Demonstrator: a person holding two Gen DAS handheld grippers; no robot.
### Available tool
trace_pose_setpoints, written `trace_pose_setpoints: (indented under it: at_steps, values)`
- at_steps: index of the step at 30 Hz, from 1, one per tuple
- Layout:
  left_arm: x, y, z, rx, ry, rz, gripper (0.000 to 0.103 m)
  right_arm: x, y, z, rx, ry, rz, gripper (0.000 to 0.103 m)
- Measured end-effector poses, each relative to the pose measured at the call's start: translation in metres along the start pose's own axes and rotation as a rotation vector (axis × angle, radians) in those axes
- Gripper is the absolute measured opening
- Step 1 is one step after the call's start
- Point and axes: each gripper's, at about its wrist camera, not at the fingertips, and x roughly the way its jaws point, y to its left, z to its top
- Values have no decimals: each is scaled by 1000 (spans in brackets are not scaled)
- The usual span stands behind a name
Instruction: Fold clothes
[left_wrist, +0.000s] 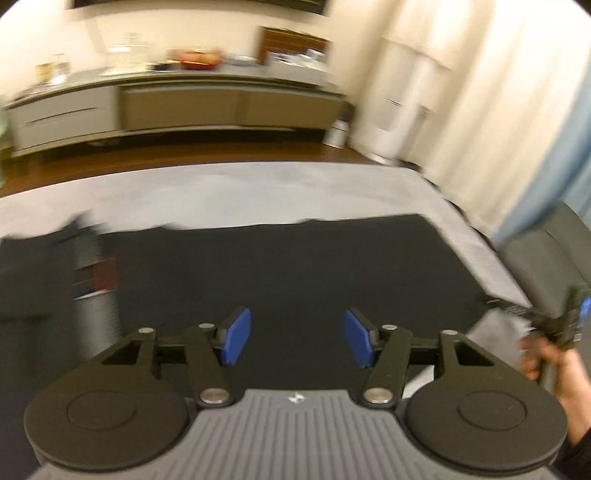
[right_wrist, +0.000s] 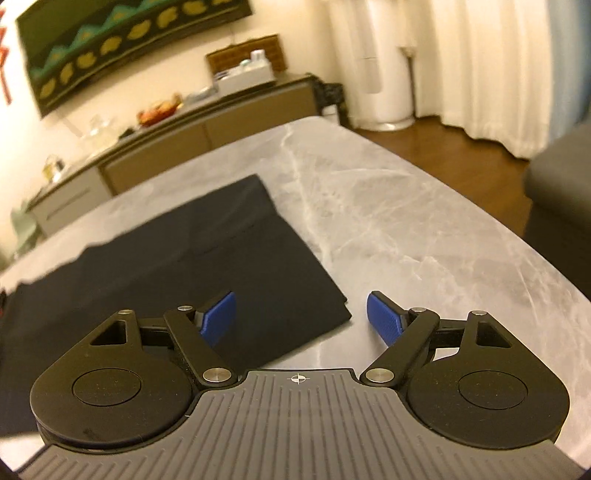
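A dark folded garment (left_wrist: 280, 273) lies flat on the grey marble table (left_wrist: 221, 192). My left gripper (left_wrist: 297, 339) is open and empty, held above the garment's near part. In the right wrist view the garment (right_wrist: 192, 254) lies left of centre on the table (right_wrist: 406, 221). My right gripper (right_wrist: 301, 319) is open and empty, just above the garment's near right corner, with its left pad over the cloth and its right pad over bare marble. The right gripper also shows at the right edge of the left wrist view (left_wrist: 565, 321), held by a hand.
A long sideboard (left_wrist: 184, 107) with dishes and a fruit bowl stands beyond the table against the wall. White curtains (right_wrist: 480, 66) and a white cylindrical appliance (right_wrist: 384, 74) stand at the back right. A dark chair (right_wrist: 561, 199) stands to the table's right.
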Motion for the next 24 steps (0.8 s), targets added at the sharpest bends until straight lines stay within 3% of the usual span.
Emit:
trace_pose_setpoints:
  at_steps: [2, 4, 5, 6, 8, 11, 16, 20, 21, 23, 24]
  values:
    - [28, -39, 16, 32, 25, -44, 58, 2, -1, -5, -41, 0, -3, 80]
    - [53, -72, 26, 56, 50, -84, 59, 4, 1, -9, -81, -4, -1, 69]
    - [66, -88, 31, 65, 63, -103, 59, 4, 3, -10, -115, -8, -6, 59]
    - [80, -103, 35, 69, 79, -120, 59, 4, 6, -11, -150, -11, -11, 41]
    - [105, -132, 40, 82, 103, -138, 60, -1, 7, -13, -186, -16, 7, 23]
    - [139, -170, 48, 84, 134, -141, 61, -8, 16, -18, -279, -43, -1, 8]
    - [193, -225, 58, 126, 175, -123, 67, -22, 35, -24, -445, -127, -38, 7]
    - [225, -257, 59, 197, 190, -79, 67, -35, 46, -28, -520, -179, -6, 7]
    - [231, -261, 58, 221, 202, -59, 64, -37, 49, -30, -534, -189, 3, 7]
    - [240, -264, 54, 264, 215, 18, 34, -43, 55, -32, -561, -208, 22, 7]
    - [243, -263, 52, 275, 222, 48, 6, -44, 57, -33, -566, -211, 32, 7]
